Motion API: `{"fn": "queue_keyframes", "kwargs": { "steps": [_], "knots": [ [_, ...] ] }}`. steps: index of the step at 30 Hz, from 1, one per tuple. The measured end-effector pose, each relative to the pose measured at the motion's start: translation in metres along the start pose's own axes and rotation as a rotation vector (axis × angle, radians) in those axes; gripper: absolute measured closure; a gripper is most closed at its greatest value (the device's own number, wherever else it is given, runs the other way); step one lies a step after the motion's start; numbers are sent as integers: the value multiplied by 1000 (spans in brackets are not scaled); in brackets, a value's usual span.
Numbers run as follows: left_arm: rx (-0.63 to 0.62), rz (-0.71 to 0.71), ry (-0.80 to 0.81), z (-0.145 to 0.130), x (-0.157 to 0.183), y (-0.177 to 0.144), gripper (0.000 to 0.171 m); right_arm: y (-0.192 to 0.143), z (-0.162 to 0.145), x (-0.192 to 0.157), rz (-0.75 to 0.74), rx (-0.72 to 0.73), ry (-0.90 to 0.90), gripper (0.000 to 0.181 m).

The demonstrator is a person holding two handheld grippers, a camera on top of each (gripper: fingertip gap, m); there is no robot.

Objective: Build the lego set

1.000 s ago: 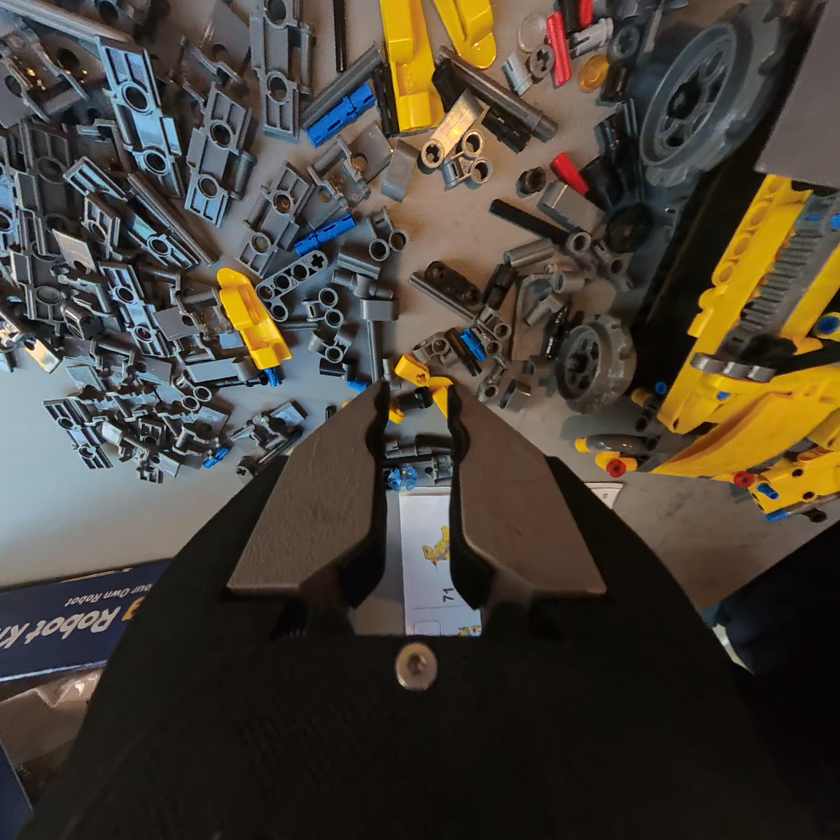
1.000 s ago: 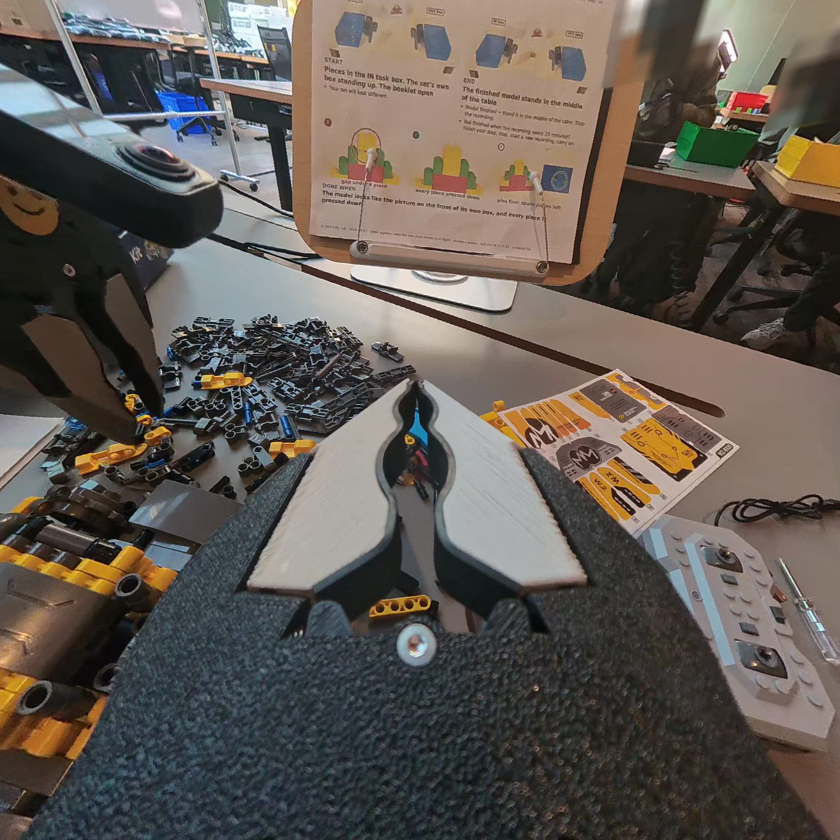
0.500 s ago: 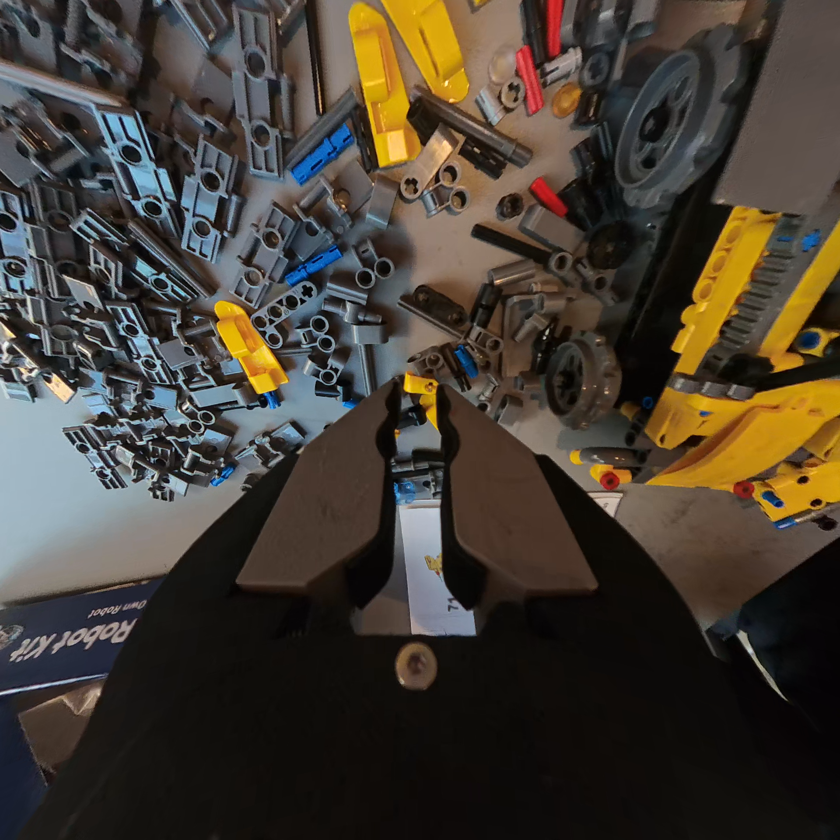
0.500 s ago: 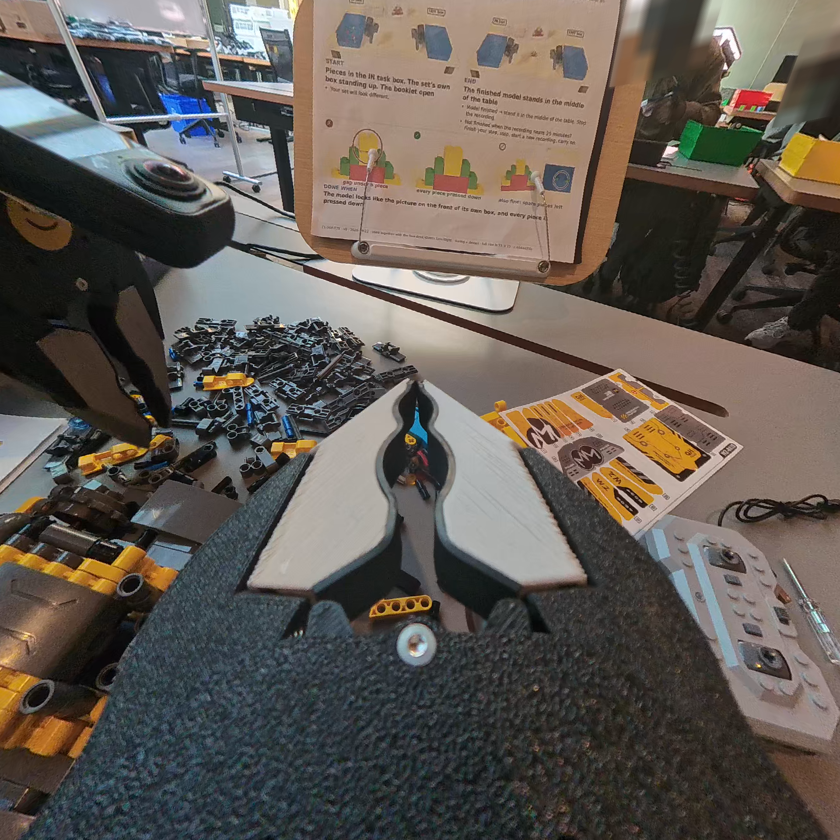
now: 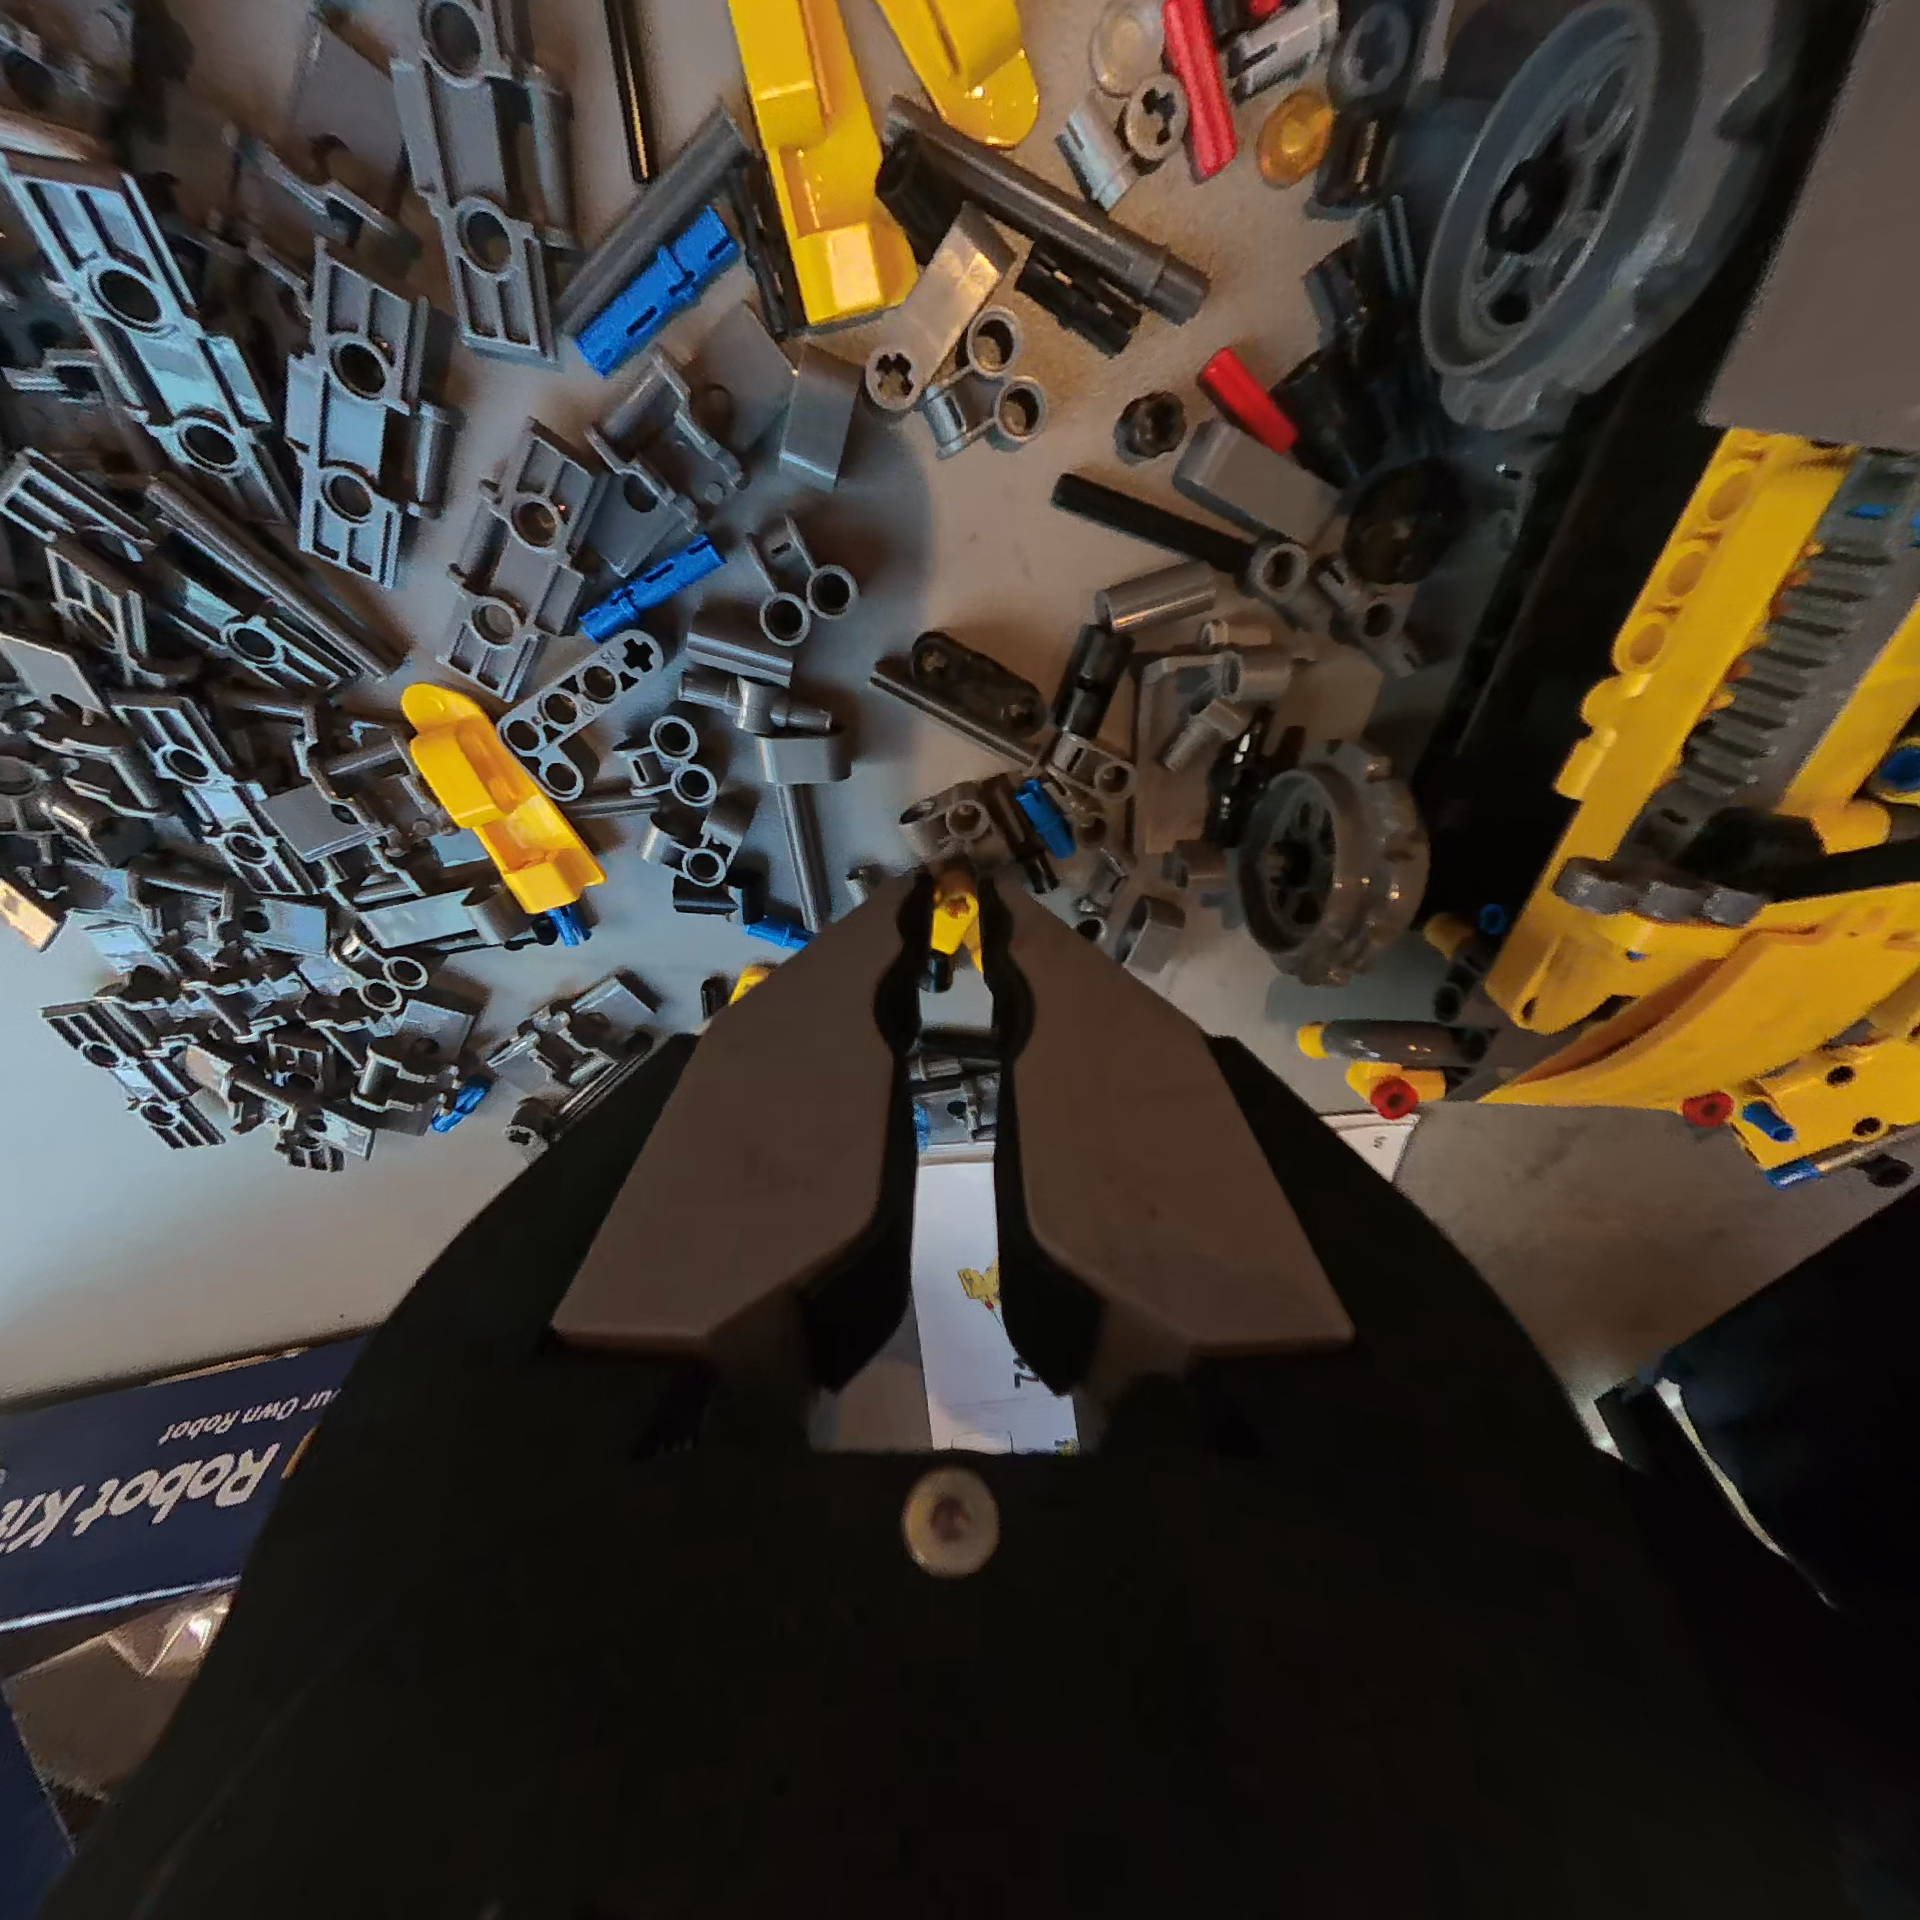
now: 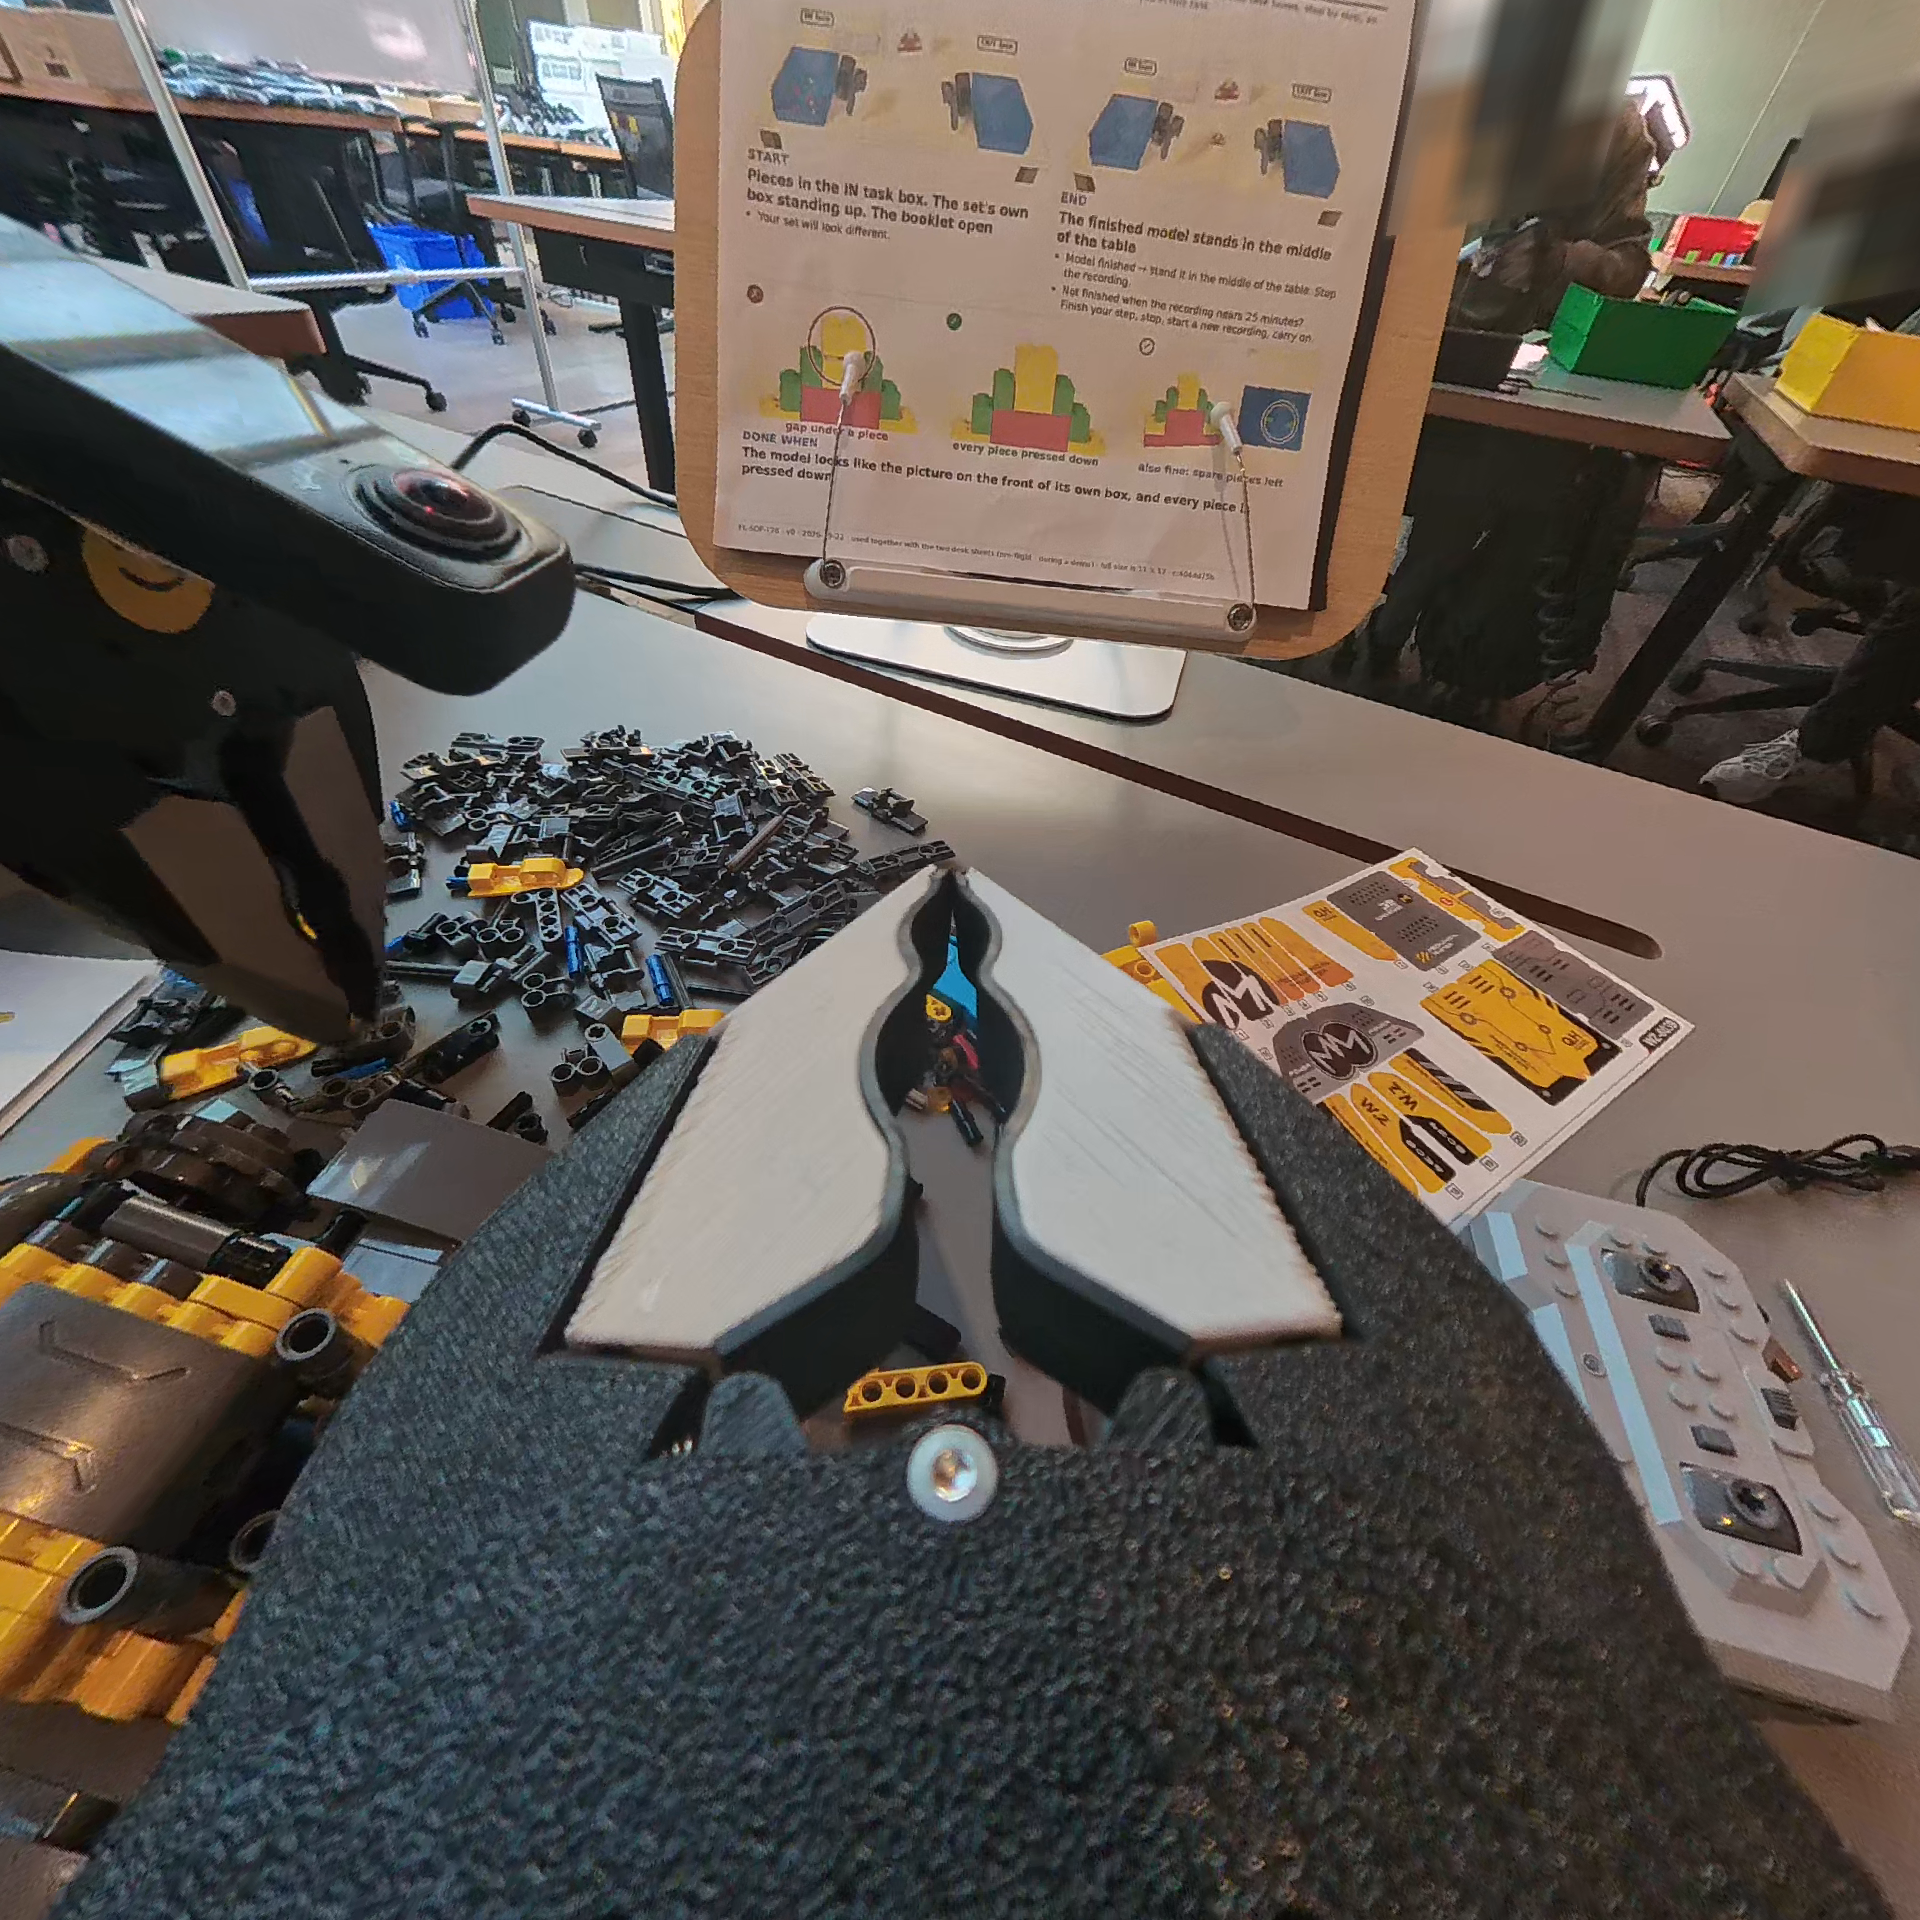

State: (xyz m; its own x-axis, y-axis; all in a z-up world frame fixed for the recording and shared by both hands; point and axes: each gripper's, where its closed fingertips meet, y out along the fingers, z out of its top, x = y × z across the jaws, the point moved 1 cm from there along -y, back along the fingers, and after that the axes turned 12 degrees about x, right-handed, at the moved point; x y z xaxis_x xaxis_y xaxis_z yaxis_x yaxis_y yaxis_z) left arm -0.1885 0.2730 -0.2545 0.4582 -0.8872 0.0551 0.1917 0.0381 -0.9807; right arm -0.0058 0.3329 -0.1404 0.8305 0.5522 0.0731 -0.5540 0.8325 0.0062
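My left gripper (image 5: 950,896) points down at a table strewn with loose building-kit pieces. Its jaws are closed on a small yellow piece (image 5: 952,921) with a black pin, at the near edge of the scatter. A grey connector (image 5: 954,827) lies just beyond the tips. It also shows in the right wrist view (image 6: 348,1013), tips down among the pieces. My right gripper (image 6: 951,881) is shut and empty, held above the table. A half-built yellow model (image 5: 1662,831) stands right of the left gripper and shows in the right wrist view (image 6: 156,1403).
A pile of grey track links (image 5: 260,623) lies left; a toothed grey wheel (image 5: 1320,862) and a large wheel (image 5: 1558,197) lie right. A blue box (image 5: 125,1486) and booklet (image 5: 966,1299) are near. A sticker sheet (image 6: 1403,1018), grey hub (image 6: 1683,1455), screwdriver (image 6: 1860,1403) and sheet stand (image 6: 1039,312) show. Left tips to right tips: about 20 cm. The large wheel (image 5: 1558,197) lies around 11 cm away from my left fingertips.
My left gripper's jaws have closed from open onto the small yellow piece and it has shifted slightly forward. The right gripper has stayed still and shut.
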Motion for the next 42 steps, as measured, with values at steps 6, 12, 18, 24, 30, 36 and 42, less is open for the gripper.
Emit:
{"fn": "queue_keyframes", "kwargs": {
  "steps": [6, 12, 18, 24, 30, 36, 42],
  "knots": [
    [4, -1, 10, 0, 1, -2, 167, 1, 0, 0, 0, -1, 1, 181],
    [159, 20, -7, 20, -3, -24, 167, 0, 7, -6, 47, 37, 15, 179],
    [705, -37, -89, 92, -3, -94, 167, -1, 24, -42, 249, 137, 54, 164],
    [1145, -294, -199, 131, 17, -164, 167, 3, 30, -60, 200, 160, -125, 161],
    [1258, -535, -254, 150, 40, -177, 167, -5, 56, -59, 51, 281, -203, 153],
    [1225, -639, -252, 166, 64, -164, 168, -16, 72, -55, 16, 359, -152, 155],
    [1206, -604, -230, 170, 71, -159, 168, -20, 71, -46, -31, 342, -176, 174]
  ]
}}
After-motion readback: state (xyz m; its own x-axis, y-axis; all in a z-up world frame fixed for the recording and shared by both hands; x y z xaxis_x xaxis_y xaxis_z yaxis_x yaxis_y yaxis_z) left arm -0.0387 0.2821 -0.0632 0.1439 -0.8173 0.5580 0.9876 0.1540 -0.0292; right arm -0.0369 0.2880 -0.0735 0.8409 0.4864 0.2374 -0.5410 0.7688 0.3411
